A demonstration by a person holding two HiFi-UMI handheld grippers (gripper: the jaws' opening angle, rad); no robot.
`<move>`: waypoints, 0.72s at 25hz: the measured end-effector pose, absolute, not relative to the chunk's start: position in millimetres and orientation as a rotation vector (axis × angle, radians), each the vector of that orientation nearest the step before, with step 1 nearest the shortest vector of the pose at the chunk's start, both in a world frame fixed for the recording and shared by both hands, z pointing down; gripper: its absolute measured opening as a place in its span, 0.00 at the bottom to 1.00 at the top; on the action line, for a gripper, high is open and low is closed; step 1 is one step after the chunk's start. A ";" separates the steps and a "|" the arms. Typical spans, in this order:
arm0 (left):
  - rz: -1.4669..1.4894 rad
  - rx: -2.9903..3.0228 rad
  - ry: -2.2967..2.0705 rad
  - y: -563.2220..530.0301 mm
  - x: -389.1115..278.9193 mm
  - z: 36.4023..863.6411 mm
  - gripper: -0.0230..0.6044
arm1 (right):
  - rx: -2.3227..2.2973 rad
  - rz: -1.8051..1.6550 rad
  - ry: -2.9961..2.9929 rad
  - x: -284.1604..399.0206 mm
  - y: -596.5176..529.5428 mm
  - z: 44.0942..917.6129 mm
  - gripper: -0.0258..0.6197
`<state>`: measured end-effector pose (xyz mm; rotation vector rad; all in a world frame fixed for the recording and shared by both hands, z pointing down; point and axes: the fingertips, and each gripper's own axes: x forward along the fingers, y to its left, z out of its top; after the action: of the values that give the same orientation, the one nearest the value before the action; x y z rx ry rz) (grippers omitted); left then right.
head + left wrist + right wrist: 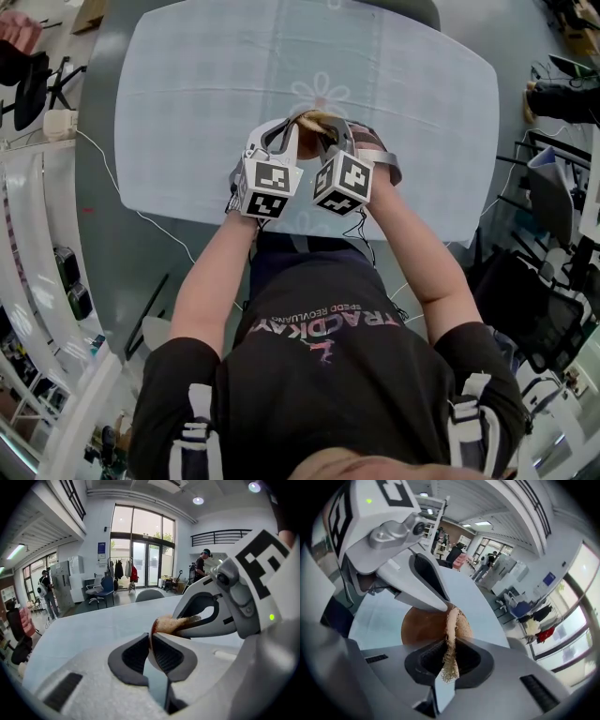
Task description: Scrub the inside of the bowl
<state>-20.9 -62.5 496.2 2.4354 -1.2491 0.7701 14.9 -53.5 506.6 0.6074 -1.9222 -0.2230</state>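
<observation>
Two holds are set: the left hand-held gripper pinches the rim of the brown round bowl, and the right hand-held gripper clamps a tan fibrous scrub pad against it. Scrubbing seems under way, not finished.

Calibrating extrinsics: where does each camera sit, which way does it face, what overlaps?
Head view: on the person's head, steeply down at the table; shows arms, left gripper, right gripper.
Left gripper view: rides it, along jaws shut on the bowl rim; right gripper alongside.
Right gripper view: rides it, along jaws pinching the scrubber, bowl behind.
Gripper views share the bowl.
</observation>
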 end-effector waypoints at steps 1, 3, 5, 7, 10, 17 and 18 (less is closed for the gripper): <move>0.788 2.447 -1.247 -62.3 -19.6 495.6 0.10 | 0.588 -0.294 -1.897 13.9 -53.5 504.6 0.09; 0.819 2.474 -1.243 -61.6 -18.0 493.9 0.10 | 0.561 -0.381 -1.862 12.3 -53.2 503.1 0.09; 0.819 2.487 -1.245 -61.3 -18.4 492.8 0.10 | 0.556 -0.383 -1.856 11.6 -53.2 504.8 0.09; 0.798 2.488 -1.258 -61.4 -19.1 490.9 0.10 | 0.565 -0.335 -1.862 12.6 -52.7 508.5 0.09; 0.766 2.486 -1.280 -62.1 -19.3 486.3 0.10 | 0.581 -0.267 -1.863 15.1 -50.8 514.8 0.09; 0.649 2.410 -1.360 -69.3 -32.7 479.3 0.10 | 0.583 -0.103 -1.891 15.6 -38.3 529.4 0.09; 0.642 2.398 -1.367 -69.5 -34.5 478.5 0.10 | 0.579 -0.077 -1.899 13.9 -35.1 531.4 0.09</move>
<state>-34.5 -69.5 478.5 2.3976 -1.3673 0.6419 13.9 -35.1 531.4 0.5794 -1.8985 -0.0766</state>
